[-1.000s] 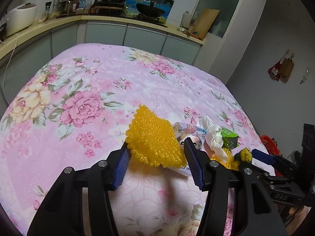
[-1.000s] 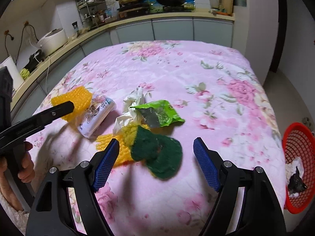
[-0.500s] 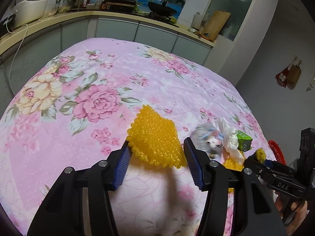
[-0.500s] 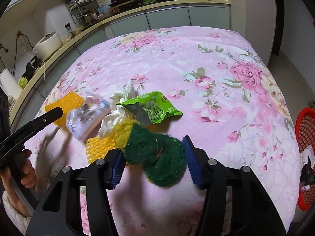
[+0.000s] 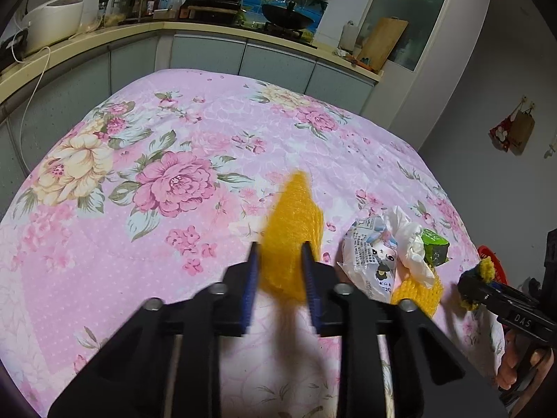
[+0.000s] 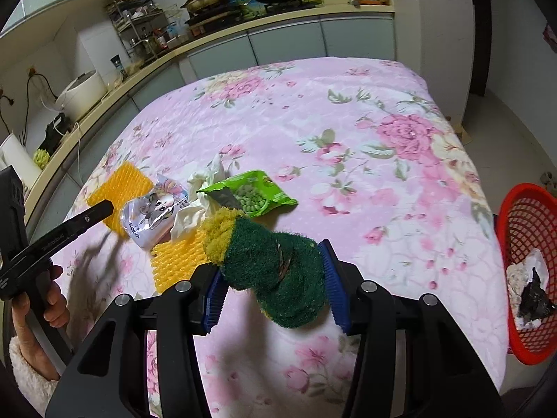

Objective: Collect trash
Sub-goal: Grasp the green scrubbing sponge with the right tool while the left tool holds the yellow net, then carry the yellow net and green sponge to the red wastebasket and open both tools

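Note:
My left gripper (image 5: 280, 257) is shut on a yellow foam net (image 5: 292, 230), folded upright between the jaws above the pink floral cloth (image 5: 174, 181). My right gripper (image 6: 275, 271) is shut on a green and yellow scouring sponge (image 6: 271, 264), held just above the cloth. On the cloth lie a white cartoon snack wrapper (image 6: 153, 212), crumpled white tissue (image 6: 205, 181), a green pea packet (image 6: 250, 195) and a second yellow foam net (image 6: 177, 261). The wrapper (image 5: 372, 261) and tissue (image 5: 407, 240) also show in the left wrist view.
A red mesh basket (image 6: 501, 223) with some trash in it stands on the floor at the table's right side. A kitchen counter (image 5: 87, 38) with a rice cooker and stove runs behind the table. The other gripper and hand (image 5: 504, 313) are at the right.
Both grippers have closed: the left onto the yellow foam net, squeezing it narrow, the right onto the green sponge. The snack wrapper has shifted a little on the cloth.

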A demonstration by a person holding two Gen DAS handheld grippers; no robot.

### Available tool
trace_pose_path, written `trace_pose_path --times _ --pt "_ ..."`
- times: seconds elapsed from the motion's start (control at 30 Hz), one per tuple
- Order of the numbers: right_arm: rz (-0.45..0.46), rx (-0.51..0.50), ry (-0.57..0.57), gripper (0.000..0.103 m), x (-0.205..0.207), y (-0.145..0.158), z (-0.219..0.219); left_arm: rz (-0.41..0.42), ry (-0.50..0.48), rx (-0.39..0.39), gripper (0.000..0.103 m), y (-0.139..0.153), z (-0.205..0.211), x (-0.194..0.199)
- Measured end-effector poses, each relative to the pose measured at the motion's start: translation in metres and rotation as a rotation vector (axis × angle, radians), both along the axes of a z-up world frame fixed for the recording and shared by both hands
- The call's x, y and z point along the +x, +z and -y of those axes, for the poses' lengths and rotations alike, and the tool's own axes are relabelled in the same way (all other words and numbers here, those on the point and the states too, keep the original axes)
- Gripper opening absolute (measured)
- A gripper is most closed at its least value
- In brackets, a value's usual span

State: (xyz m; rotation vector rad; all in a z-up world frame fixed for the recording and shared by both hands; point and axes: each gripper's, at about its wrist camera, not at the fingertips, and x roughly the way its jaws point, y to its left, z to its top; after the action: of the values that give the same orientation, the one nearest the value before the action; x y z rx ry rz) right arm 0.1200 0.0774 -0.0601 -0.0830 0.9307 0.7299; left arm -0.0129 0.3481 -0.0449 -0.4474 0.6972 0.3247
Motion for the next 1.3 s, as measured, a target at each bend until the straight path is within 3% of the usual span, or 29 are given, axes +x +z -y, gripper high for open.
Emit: trace_pose_path --times 0.3,0.8,1.3 --pt "0.001 0.025 -0.033 0.048 0.004 0.005 0.018 0.004 -0.004 0.036 0.013 0.012 0.007 -0.002" --pt "0.091 0.082 -0.121 0.048 0.016 0.039 0.061 0.071 -0.035 0.164 0.013 0.064 0.030 0.012" --pt "0.211 0.087 -0.282 0.048 0.037 0.080 0.124 0.141 -0.220 0.209 0.013 0.098 0.101 0.062"
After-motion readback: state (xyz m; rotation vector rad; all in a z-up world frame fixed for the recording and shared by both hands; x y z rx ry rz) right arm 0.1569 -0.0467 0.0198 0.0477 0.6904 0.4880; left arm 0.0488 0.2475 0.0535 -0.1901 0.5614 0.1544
